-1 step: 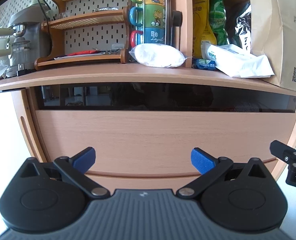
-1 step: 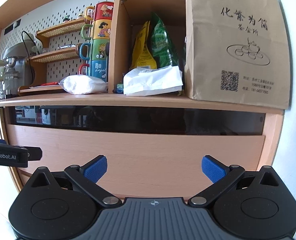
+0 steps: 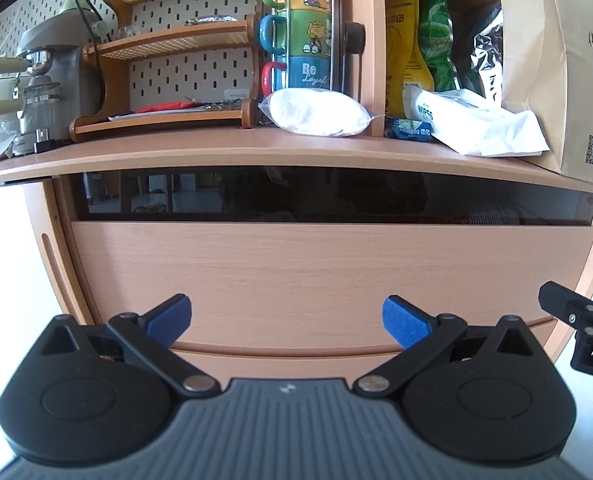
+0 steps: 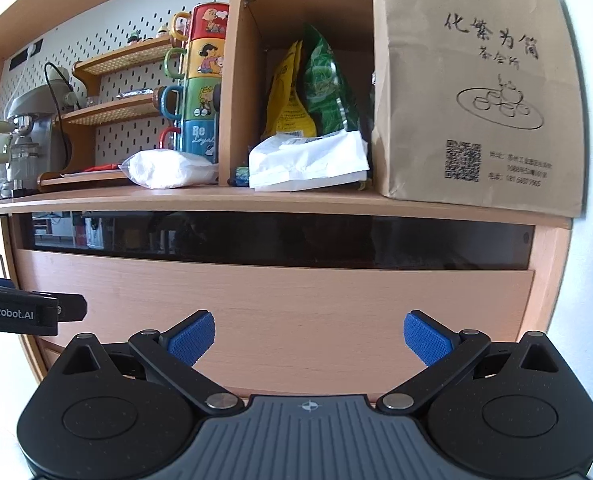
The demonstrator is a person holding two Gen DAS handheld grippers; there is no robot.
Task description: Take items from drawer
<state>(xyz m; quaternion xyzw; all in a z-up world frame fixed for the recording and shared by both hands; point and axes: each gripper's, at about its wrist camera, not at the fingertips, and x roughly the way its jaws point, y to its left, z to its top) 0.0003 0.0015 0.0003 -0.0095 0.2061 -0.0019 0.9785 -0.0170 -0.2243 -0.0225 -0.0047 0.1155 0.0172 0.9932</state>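
Note:
A light wooden drawer front (image 3: 328,280) fills the middle of the left wrist view, with a dark glossy strip (image 3: 296,196) above it under the counter. The same drawer front (image 4: 296,300) faces the right wrist camera. The drawer looks shut and its contents are hidden. My left gripper (image 3: 286,318) is open a short way in front of the panel, with nothing between its blue pads. My right gripper (image 4: 309,337) is open too, empty, level with the drawer's lower part. Each gripper shows at the edge of the other's view.
The counter (image 3: 216,152) above the drawer carries a white powder bag (image 3: 316,114), stacked cartoon mugs (image 3: 304,32), a wipes pack (image 3: 468,120), a large paper bag (image 4: 476,100), snack bags (image 4: 312,88) and a coffee machine (image 3: 44,80). A lower drawer seam (image 3: 280,350) runs beneath.

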